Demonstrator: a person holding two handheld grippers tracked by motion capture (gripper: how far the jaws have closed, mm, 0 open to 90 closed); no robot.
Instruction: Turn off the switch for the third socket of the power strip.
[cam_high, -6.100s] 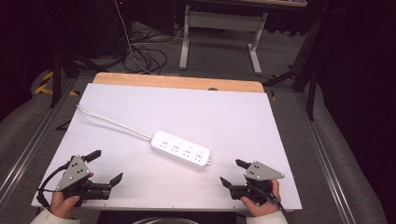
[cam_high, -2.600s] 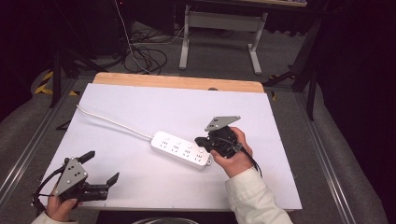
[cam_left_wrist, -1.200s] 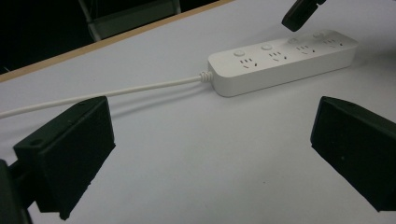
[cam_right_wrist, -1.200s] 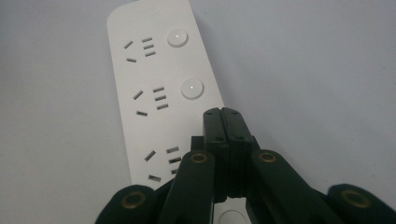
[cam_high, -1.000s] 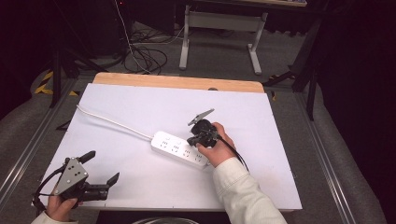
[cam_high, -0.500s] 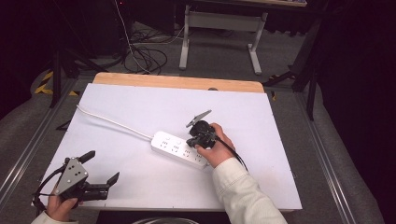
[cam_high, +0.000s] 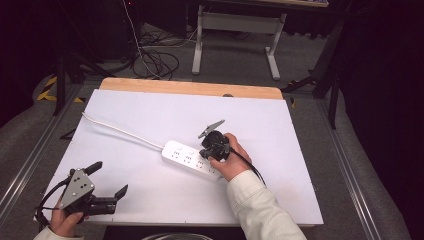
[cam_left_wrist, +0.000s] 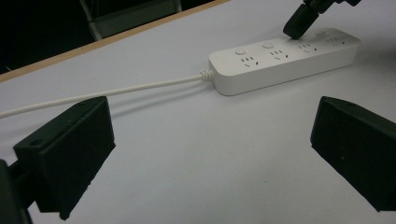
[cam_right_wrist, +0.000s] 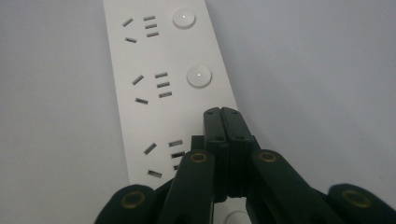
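Two round buttons (cam_right_wrist: 199, 76) on the power strip (cam_right_wrist: 159, 93) beyond the closed right tool (cam_right_wrist: 222, 114).

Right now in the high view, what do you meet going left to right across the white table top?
Left gripper, open, at the near left corner → thin white cable → white plastic power strip → right gripper, jaws shut, tip down on the strip → bare white table top.

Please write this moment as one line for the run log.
right hand-held gripper: shut, tip over power strip button row | left hand-held gripper: open, near table edge
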